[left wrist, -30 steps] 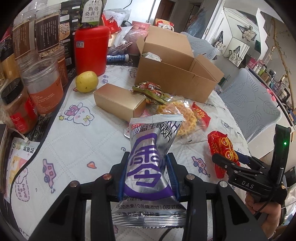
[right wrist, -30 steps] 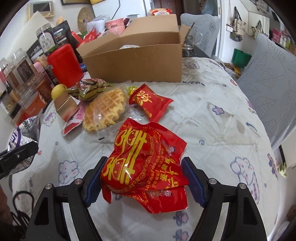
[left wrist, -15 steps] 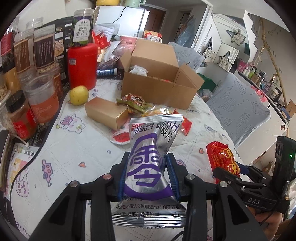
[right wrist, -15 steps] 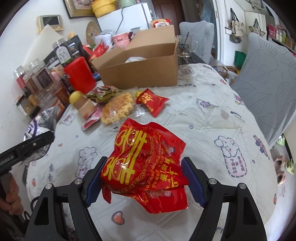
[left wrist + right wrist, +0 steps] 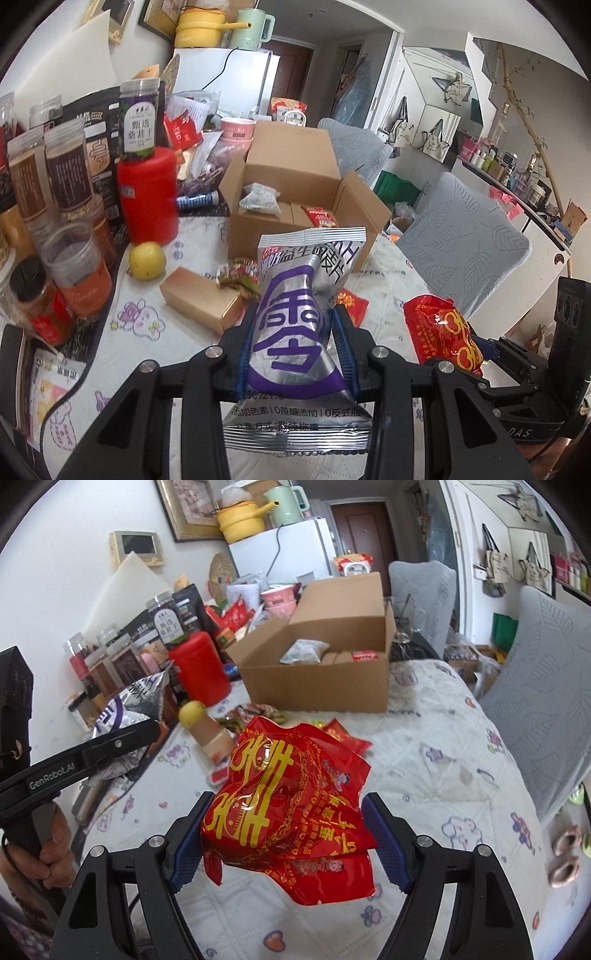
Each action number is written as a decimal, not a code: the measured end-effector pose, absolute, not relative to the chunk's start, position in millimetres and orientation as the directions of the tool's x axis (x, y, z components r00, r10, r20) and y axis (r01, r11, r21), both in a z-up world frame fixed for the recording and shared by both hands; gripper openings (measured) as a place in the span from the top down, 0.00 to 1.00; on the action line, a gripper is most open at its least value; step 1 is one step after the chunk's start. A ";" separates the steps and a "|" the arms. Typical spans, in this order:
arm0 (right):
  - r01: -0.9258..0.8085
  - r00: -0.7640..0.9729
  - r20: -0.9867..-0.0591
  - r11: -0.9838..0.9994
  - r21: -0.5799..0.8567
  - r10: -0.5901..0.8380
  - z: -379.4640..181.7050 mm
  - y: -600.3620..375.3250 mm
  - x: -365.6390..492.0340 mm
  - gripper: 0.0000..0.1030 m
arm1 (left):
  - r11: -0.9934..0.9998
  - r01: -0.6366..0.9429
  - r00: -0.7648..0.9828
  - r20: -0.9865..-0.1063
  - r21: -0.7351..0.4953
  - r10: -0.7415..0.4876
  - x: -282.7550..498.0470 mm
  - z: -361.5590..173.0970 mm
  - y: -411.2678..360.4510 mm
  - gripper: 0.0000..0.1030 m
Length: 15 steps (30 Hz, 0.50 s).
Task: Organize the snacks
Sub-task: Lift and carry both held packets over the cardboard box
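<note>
Both packets now ride higher: my left gripper (image 5: 295,345) pinches the light, crinkly silver-purple foil pouch (image 5: 301,321) mid-body, my right gripper (image 5: 286,840) clamps the slippery red plastic snack bag (image 5: 288,819).

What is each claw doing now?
Left claw: shut on the silver packet.
Right claw: shut on the red packet.

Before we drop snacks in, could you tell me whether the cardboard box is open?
Open: the cardboard box has raised flaps, packets visible inside.

Your left gripper (image 5: 295,347) is clamped narrow and your right gripper (image 5: 291,834) spread wide, both tilted down toward the cardboard box (image 5: 295,210).
</note>
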State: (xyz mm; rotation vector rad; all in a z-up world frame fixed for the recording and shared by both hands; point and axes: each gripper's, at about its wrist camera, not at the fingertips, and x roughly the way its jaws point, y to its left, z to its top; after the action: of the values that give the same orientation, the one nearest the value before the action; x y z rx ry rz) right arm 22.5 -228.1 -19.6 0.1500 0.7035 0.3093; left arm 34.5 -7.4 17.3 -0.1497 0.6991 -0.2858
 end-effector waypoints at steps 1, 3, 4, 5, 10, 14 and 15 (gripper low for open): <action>-0.235 0.724 -0.606 0.943 0.234 0.331 -15.6 -227.2 26.3 0.22 | 0.950 0.211 0.732 -0.607 -0.230 -0.310 37.8 20.4 -8.3 0.63; -0.246 0.731 -0.596 0.943 0.225 0.333 -9.0 -225.7 32.7 0.22 | 0.949 0.217 0.736 -0.601 -0.227 -0.312 44.6 25.2 -10.3 0.63; -0.251 0.734 -0.592 0.943 0.219 0.333 -5.8 -224.8 36.0 0.22 | 0.949 0.221 0.738 -0.597 -0.226 -0.314 48.4 28.1 -11.4 0.63; -0.255 0.738 -0.587 0.943 0.214 0.333 -3.0 -224.6 39.8 0.22 | 0.948 0.225 0.741 -0.593 -0.224 -0.315 51.3 30.4 -12.5 0.63; -0.279 0.748 -0.567 0.938 0.205 0.346 9.6 -224.8 61.1 0.22 | 0.947 0.242 0.756 -0.571 -0.210 -0.320 70.1 44.7 -18.8 0.63; -0.294 0.759 -0.549 0.936 0.193 0.351 20.6 -226.5 80.0 0.22 | 0.945 0.258 0.764 -0.555 -0.203 -0.328 87.4 54.8 -25.8 0.63; -0.296 0.762 -0.544 0.936 0.189 0.350 23.3 -226.7 85.0 0.22 | 0.943 0.262 0.766 -0.551 -0.204 -0.332 92.3 56.9 -27.5 0.63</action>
State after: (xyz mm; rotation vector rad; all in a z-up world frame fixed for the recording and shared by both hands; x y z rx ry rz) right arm 85.0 -226.7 23.3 0.0934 0.6099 0.3520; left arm 92.3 -27.5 56.9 -0.1173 0.6200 -0.3232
